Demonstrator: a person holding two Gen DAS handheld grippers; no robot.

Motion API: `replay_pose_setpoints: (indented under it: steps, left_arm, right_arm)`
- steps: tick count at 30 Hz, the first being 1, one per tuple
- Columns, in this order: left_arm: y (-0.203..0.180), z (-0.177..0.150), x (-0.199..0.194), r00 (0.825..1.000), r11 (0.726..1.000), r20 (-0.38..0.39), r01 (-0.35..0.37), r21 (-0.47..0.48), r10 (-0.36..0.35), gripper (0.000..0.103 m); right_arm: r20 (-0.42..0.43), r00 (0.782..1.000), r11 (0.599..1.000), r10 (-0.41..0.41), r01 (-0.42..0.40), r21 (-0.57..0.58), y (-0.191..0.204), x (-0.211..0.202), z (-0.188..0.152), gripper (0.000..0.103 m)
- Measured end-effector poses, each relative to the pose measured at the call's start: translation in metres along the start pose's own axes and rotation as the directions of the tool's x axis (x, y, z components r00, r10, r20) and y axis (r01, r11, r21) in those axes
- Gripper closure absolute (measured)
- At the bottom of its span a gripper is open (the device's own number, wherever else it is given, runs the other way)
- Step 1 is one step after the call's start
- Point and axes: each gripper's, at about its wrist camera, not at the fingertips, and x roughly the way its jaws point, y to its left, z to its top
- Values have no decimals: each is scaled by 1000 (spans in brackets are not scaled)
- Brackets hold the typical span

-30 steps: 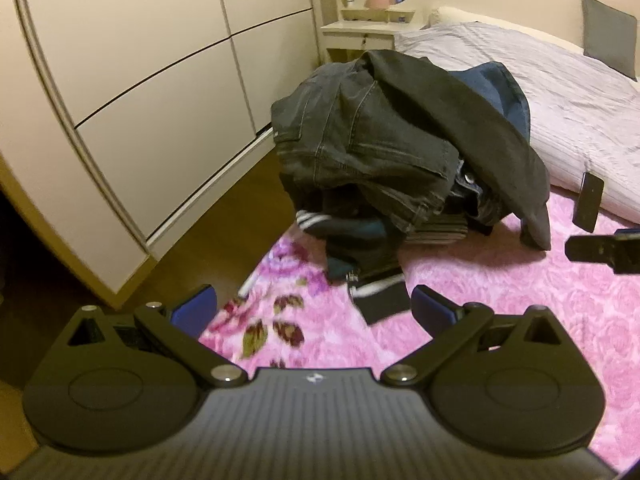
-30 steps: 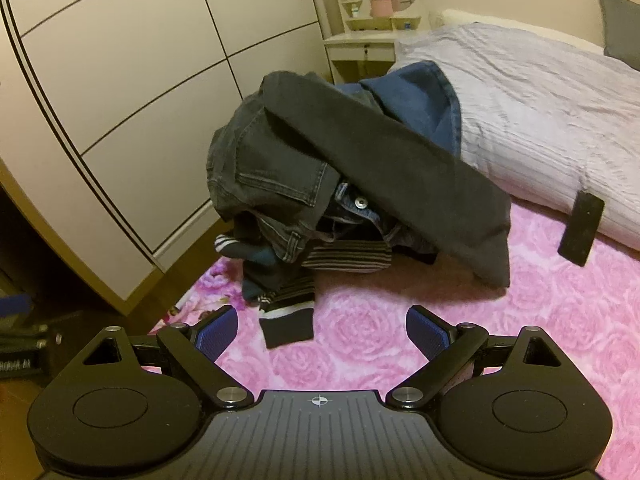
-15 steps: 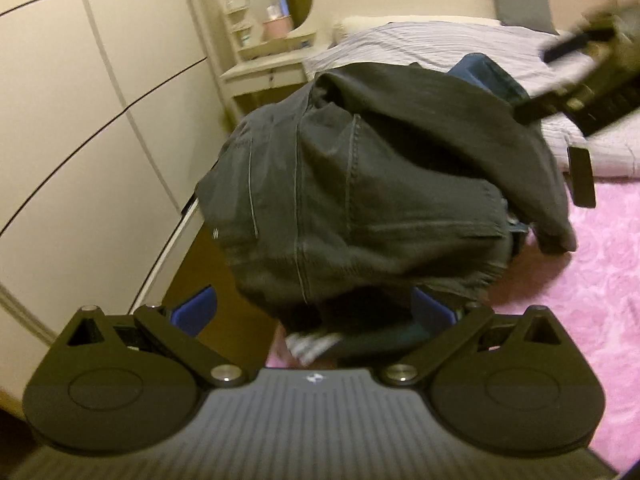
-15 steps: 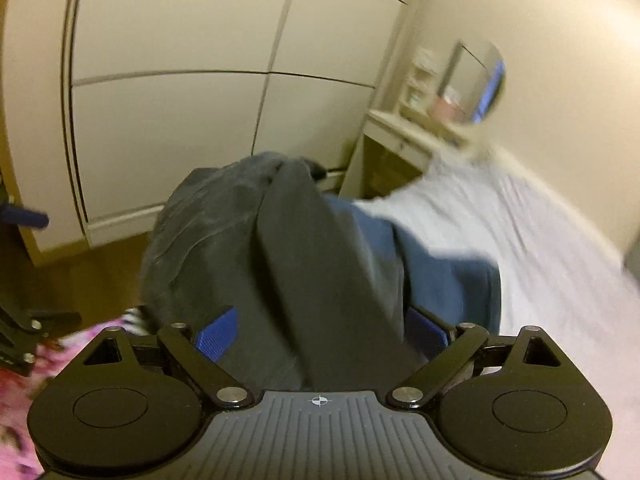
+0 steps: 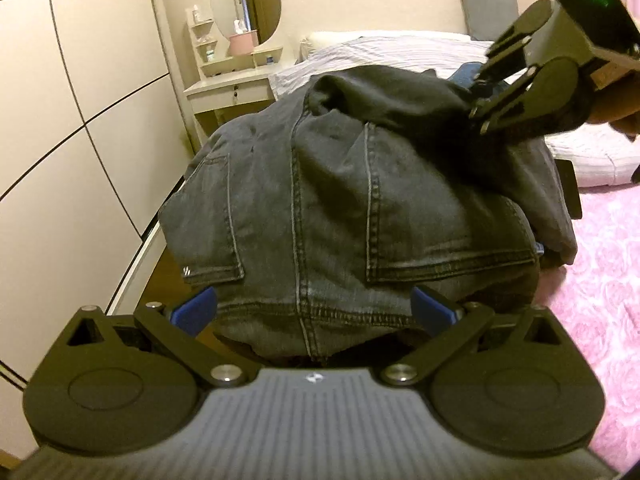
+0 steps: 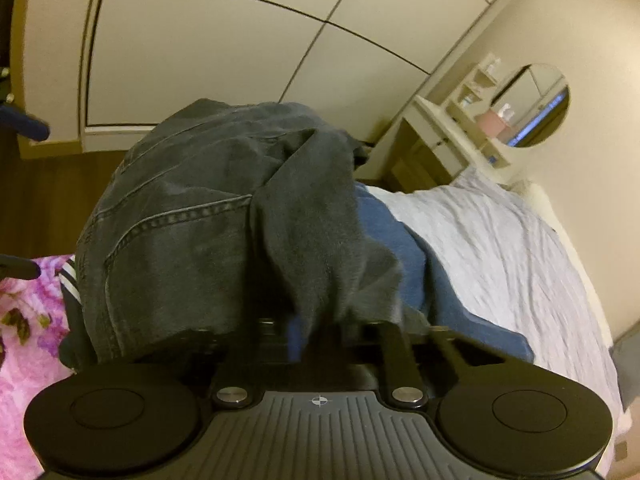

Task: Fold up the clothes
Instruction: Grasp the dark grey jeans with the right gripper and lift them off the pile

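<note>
My left tool [image 5: 314, 308] sits with its blue pads spread wide, one on each side of the waistband of the dark grey jeans [image 5: 340, 216], gripping nothing; the denim bulges toward me between the fingers, back pockets and centre seam facing the left wrist camera. The jeans top a heap of clothes resting on the pink floral blanket [image 5: 608, 264], at the foot end of the bed [image 5: 400, 50] with its pale striped cover. Draped over the upper right of the jeans lies a black garment [image 5: 400, 100], and my right tool [image 5: 478, 94] comes in from the upper right of that same view, its black linkage pressed down into this dark cloth. From the right wrist camera the fingers are drawn together close under the lens with the black garment [image 6: 320, 240] bunched over them, so I read that tool as clenched on the fabric, though the pads themselves are mostly buried and blurred. Under the black cloth, on the right, a blue garment [image 6: 404, 256] shows, lying against the bed cover [image 6: 500, 248]. At the lower left of the heap a striped edge [image 6: 68, 276] peeks out above the blanket [image 6: 28, 320]. Beyond stand the wardrobe doors [image 5: 80, 120], a small white dresser [image 5: 232, 84] and a round mirror [image 5: 246, 2].
</note>
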Motion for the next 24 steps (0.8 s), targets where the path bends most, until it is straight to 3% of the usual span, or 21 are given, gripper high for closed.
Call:
replay_pose_setpoints:
  steps: [3,7,11,14,20,24]
  left_arm:
    - [0,-4,-16,1000,1000,11,-1,-9,1,1]
    - [-1,-9,-46,999,999,29,-28,-37,29,1]
    - [-13,-15,-85,998,998,47,-41,-47,43,1]
    - [-30,-22,-115,997,998,55,-44,-35,45,1]
    - [-94,-46,-163,999,1000,36,-18,14,18,1]
    - [-149,-67,-183,1000,998,-4,21,60,-21,1]
  right_arm:
    - [58,998,998,14,-17,58,-13,-34,1,95]
    - [157,987,989,45,-66,129,-32,-110,-14,96]
    - [235,971,986,52,-87,142,-33,-199,-48,97]
    - [248,966,980,66,-110,168,-36,-261,-88,97]
    - [172,985,959,29,-76,273,-50,-367,-192,97]
    - [2,1000,956,-10,10,294,-48,-402,-286,96]
